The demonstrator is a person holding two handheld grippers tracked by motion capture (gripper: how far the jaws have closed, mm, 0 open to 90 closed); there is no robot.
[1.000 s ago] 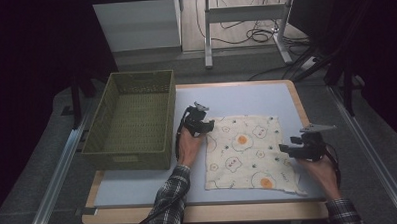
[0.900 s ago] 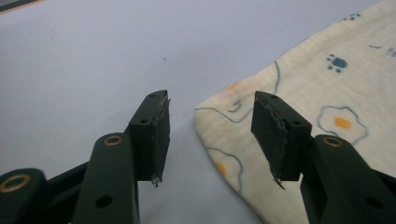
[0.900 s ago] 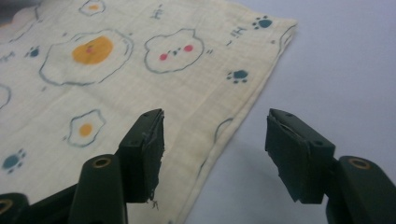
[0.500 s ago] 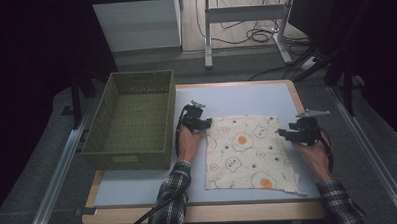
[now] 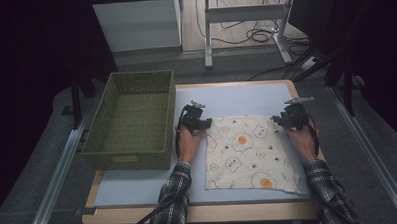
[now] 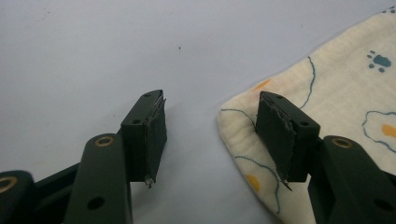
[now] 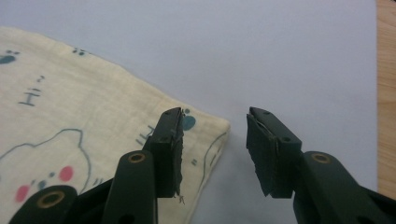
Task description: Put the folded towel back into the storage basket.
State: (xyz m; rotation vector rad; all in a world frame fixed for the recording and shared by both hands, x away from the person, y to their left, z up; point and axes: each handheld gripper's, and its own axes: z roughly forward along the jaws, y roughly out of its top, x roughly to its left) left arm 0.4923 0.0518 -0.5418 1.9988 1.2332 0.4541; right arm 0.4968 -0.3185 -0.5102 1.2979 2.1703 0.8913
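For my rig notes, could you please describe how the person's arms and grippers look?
Both sleeves are black-and-white plaid. The left gripper and right gripper are black, with flat rectangular pads and brass-coloured pivot pins. A dark cable trails back from the left one.

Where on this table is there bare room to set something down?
Free: the strip of table beyond the cloth, and the near-left patch between basket and front edge. Crowded: the cloth's far corners, where the left gripper and right gripper sit, jaws open.
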